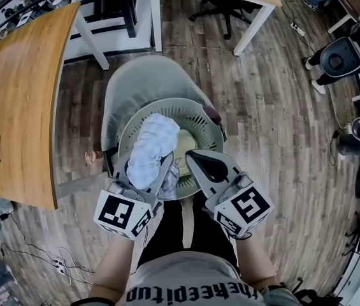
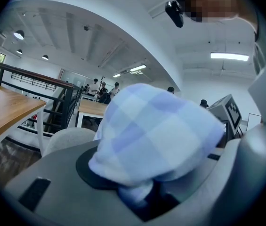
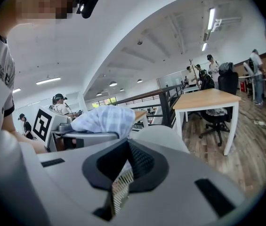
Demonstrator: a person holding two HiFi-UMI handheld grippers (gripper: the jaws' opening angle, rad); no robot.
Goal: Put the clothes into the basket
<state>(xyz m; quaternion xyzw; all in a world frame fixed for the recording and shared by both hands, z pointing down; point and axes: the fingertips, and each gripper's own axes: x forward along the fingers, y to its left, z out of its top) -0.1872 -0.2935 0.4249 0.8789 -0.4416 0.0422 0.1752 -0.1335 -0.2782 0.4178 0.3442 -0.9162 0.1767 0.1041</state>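
Holding a checked garment (image 1: 151, 148) just above the basket (image 1: 215, 129), seemingly for the drop.
Clamped mid-bunch in the left gripper (image 1: 144, 171) to hang clear of the near rim. Flanked on the right by the right gripper (image 1: 192, 157), jaws all but together, apparently pinching a striped cloth (image 3: 118, 185). Looks pale blue-and-white, soft, crumpled, over a yellowish garment (image 1: 186, 140) already inside.

Plank floor (image 1: 281, 120), wooden desks (image 1: 14, 107) (white-legged)
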